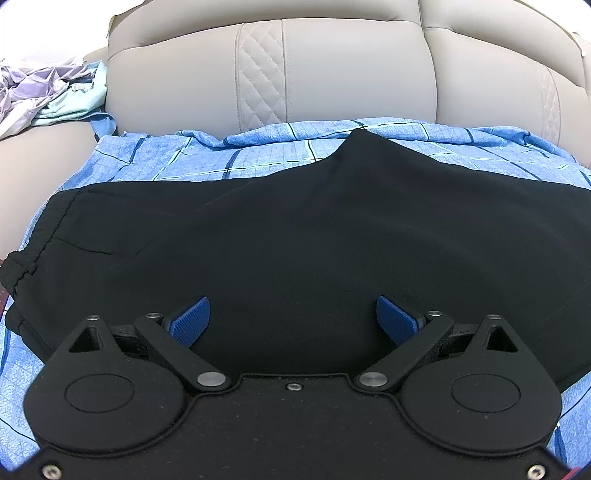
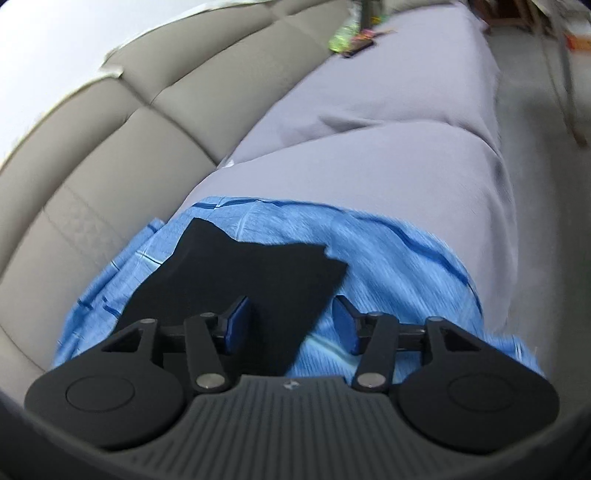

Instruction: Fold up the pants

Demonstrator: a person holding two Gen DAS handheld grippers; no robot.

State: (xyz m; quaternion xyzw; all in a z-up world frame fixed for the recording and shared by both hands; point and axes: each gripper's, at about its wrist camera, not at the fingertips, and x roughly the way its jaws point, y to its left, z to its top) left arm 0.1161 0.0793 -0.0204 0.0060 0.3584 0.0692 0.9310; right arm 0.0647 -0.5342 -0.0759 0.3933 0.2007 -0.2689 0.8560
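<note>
Black pants [image 1: 295, 236] flat on blue sheet [image 1: 258, 155], no legible labels; left gripper [image 1: 293, 317] and right gripper [image 2: 291, 325] both agape, empty.

A blue checked sheet [image 1: 258, 155] with dark and pale stripes lies spread over the seat of a beige sofa [image 1: 332, 74], whose padded backrest carries strips of diamond stitching and fills the left wrist view from ten to two o'clock. At about ten o'clock in that view, a crumpled heap of lilac and pale green clothes [image 1: 48, 92] rests on the sofa arm. In the blurred right wrist view the sheet [image 2: 388, 258] gives way toward twelve o'clock to a grey cover [image 2: 369, 166] over the seat cushions, with some small bright clutter [image 2: 354, 33] at the far end, too blurred to identify.
</note>
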